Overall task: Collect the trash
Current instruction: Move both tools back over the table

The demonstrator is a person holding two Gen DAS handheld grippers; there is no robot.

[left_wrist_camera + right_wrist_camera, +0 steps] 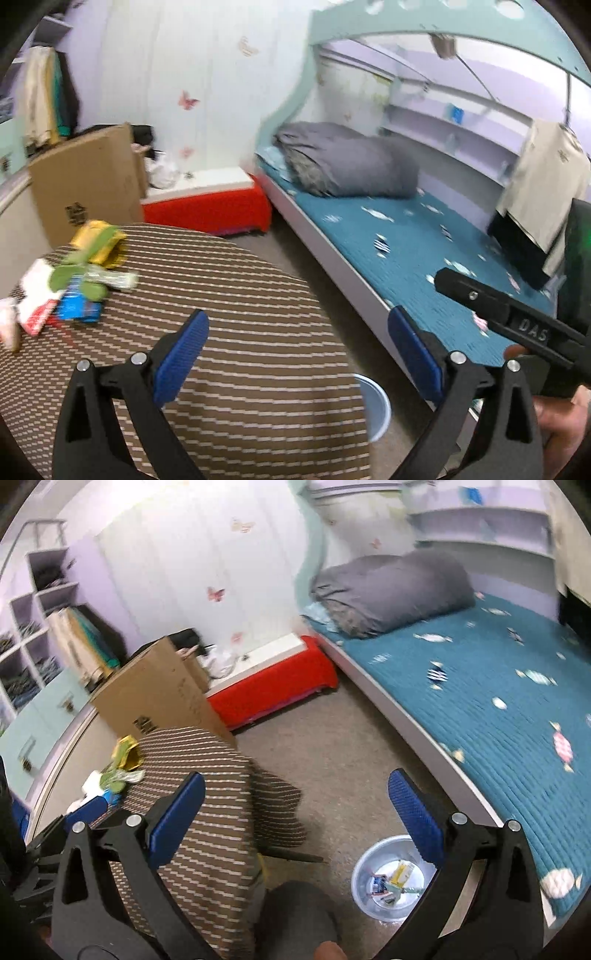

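Observation:
A pile of trash wrappers (79, 273), yellow, green, blue and red-white, lies at the left of the table with the brown striped cloth (236, 332). It also shows in the right wrist view (118, 771). My left gripper (299, 354) is open and empty above the table, right of the pile. My right gripper (295, 812) is open and empty above the floor, left of a pale blue bin (388, 878) that holds several wrappers. The bin's rim (376, 410) peeks out past the table edge. The right gripper's body (509, 325) shows in the left wrist view.
A bed with a teal quilt (480, 686) and a grey folded blanket (391, 590) runs along the right. A cardboard box (159, 698) and a red bench (273, 690) stand behind the table. My knee (299, 919) is beside the bin.

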